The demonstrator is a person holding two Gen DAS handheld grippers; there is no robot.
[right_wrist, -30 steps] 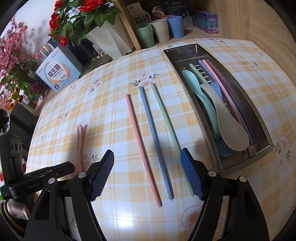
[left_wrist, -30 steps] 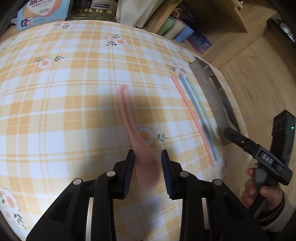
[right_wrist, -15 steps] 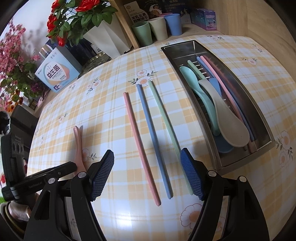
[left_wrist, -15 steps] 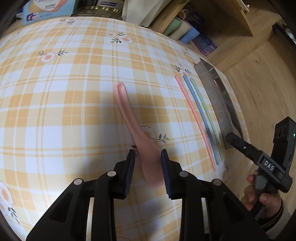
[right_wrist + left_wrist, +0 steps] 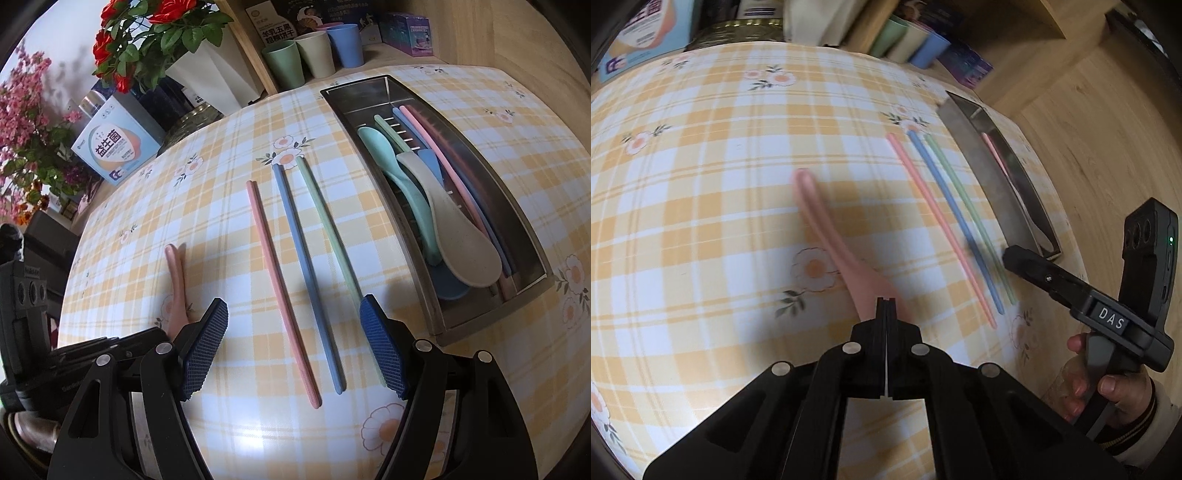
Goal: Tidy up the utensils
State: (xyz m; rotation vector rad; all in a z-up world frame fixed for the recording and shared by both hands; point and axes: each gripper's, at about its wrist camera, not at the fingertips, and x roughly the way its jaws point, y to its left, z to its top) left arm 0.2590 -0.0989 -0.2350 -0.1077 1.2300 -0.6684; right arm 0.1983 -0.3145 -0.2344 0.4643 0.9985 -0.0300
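A pink spoon (image 5: 827, 229) lies on the checked tablecloth with its handle pointing away. My left gripper (image 5: 886, 301) is shut, its fingers meeting above the near end of the spoon's bowl; no grip on the spoon shows. My right gripper (image 5: 293, 306) hovers open over the near ends of three loose chopsticks: pink (image 5: 280, 291), blue (image 5: 306, 273) and green (image 5: 328, 229). To their right, a steel tray (image 5: 362, 96) holds a teal spoon (image 5: 380, 147), a beige spoon (image 5: 461, 243) and several chopsticks. A hand holds the right gripper (image 5: 1012, 256).
Three cups (image 5: 314, 55) stand on a wooden shelf behind the table. A white pot of red flowers (image 5: 207, 77) and a light blue box (image 5: 114, 147) stand at the back left. The tray lies close to the table's right edge.
The left jaws, which stood on either side of the pink spoon's bowl, have come together. The left view has shifted and blurred. The right gripper has kept still and open.
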